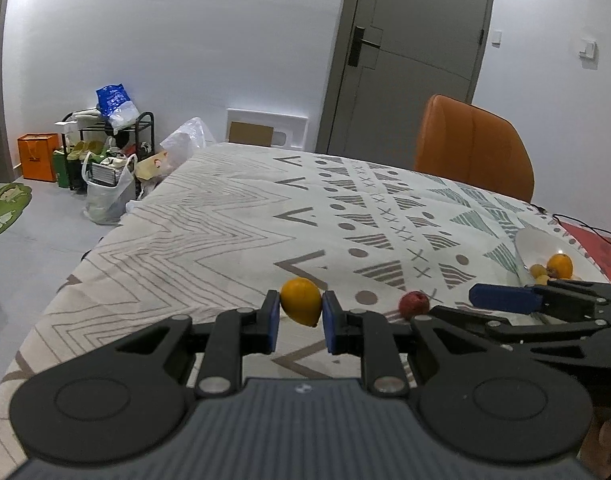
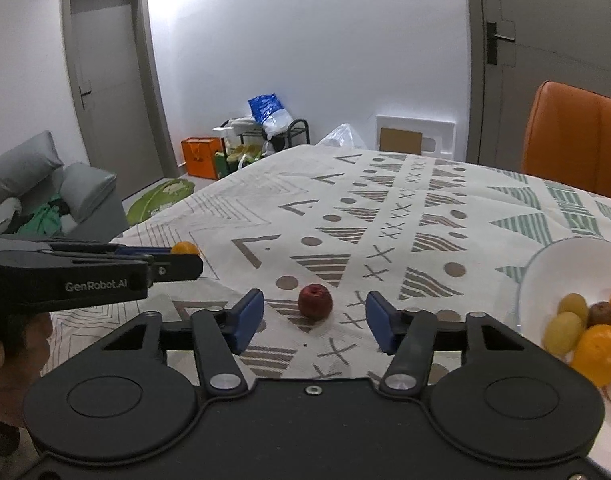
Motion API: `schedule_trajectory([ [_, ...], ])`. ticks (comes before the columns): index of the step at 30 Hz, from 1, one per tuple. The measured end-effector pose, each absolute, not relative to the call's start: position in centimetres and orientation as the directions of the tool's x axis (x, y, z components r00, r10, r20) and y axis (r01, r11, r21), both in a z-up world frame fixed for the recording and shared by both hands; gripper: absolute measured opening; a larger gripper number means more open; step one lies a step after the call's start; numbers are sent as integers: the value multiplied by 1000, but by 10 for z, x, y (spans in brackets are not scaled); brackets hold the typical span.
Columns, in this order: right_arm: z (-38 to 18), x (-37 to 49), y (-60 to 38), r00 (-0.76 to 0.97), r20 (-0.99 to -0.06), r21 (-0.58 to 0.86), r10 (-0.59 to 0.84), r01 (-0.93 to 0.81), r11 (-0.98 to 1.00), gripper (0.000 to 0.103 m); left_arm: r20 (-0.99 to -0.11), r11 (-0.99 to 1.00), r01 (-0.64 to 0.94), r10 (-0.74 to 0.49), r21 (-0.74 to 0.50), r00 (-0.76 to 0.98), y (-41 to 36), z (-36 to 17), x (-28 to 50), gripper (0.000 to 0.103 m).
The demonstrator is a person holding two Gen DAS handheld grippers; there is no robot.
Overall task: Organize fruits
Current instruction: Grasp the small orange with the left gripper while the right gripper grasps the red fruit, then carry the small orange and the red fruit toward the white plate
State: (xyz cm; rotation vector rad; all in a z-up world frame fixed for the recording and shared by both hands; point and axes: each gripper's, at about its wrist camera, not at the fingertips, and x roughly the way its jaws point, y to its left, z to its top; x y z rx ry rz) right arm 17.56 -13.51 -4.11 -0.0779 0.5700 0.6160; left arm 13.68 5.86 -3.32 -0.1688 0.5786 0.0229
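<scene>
My left gripper point(image 1: 301, 312) is shut on a yellow-orange fruit point(image 1: 301, 301), its blue pads touching both sides, just above the patterned tablecloth. The fruit also shows in the right wrist view point(image 2: 185, 248), at the tip of the left gripper point(image 2: 173, 254). A small dark red fruit point(image 2: 315, 301) lies on the cloth between the open fingers of my right gripper point(image 2: 315, 318), a little ahead of the pads. It also shows in the left wrist view point(image 1: 413, 305). A white bowl point(image 2: 545, 264) at the right holds several orange, yellow-green and brown fruits.
The table with the patterned cloth point(image 1: 233, 216) fills both views. An orange chair point(image 1: 473, 148) stands at its far side. A black cable point(image 1: 585, 224) and a red item lie at the far right. Bags and a rack point(image 1: 105, 152) stand on the floor by the wall.
</scene>
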Motion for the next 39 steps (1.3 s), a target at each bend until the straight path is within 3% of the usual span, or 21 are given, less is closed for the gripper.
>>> schedule_trajectory([
  [13, -49, 198, -123, 625, -569, 154, 534, -557, 816, 46, -549, 981, -98, -9, -165, 836, 74, -36, 134, 21],
  [16, -53, 201, -119, 616, -580, 148, 533, -564, 813, 31, -549, 981, -99, -8, -165, 836, 74, -36, 133, 21],
  [17, -56, 202, -118, 608, -590, 149, 531, -564, 812, 21, -549, 982, -98, -9, -165, 836, 74, -36, 133, 21],
  [39, -34, 177, -184, 709, -524, 155, 472, -466, 871, 21, -531, 989, 20, -95, -145, 842, 20, -27, 142, 21],
])
